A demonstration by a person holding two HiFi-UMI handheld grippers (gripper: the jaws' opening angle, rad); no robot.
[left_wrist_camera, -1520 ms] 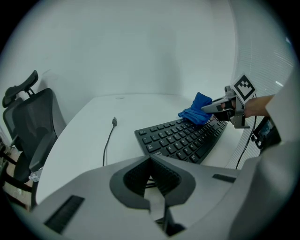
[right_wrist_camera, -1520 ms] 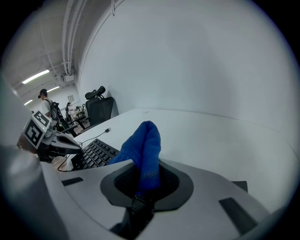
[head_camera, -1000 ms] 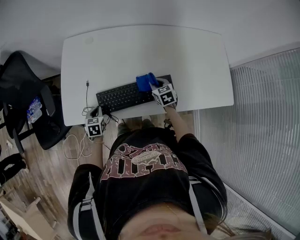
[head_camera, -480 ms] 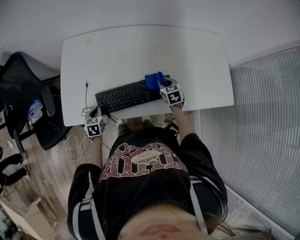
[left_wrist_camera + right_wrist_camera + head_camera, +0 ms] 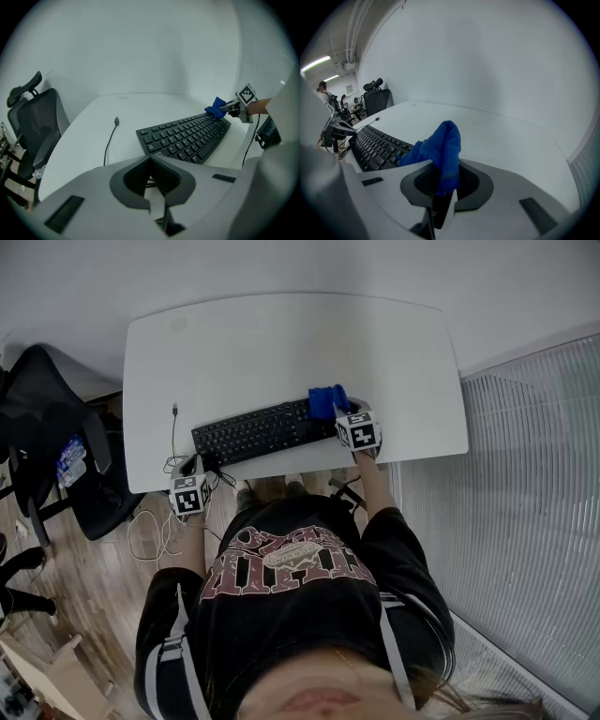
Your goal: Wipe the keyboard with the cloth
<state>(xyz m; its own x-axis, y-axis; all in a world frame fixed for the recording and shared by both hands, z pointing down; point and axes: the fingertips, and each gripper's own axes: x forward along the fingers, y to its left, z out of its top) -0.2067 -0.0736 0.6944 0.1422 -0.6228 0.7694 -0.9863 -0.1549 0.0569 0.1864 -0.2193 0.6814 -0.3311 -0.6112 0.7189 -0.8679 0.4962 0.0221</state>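
A black keyboard (image 5: 258,430) lies on the white desk (image 5: 281,343), near its front edge. My right gripper (image 5: 336,412) is shut on a blue cloth (image 5: 327,400) and rests it on the keyboard's right end. In the right gripper view the blue cloth (image 5: 439,152) bunches up between the jaws, with the keyboard (image 5: 377,148) to the left. My left gripper (image 5: 194,472) sits at the desk's front edge by the keyboard's left end, jaws shut with nothing in them. In the left gripper view the keyboard (image 5: 185,137) stretches away towards the cloth (image 5: 216,109).
A black cable (image 5: 173,432) with a plug lies on the desk left of the keyboard. A black office chair (image 5: 47,442) stands at the desk's left side. More cables (image 5: 150,531) hang below the front edge. A ribbed white surface (image 5: 525,512) runs along the right.
My right gripper has slid the blue cloth rightward along the keyboard, from its middle-right to its right end. The left gripper has stayed put.
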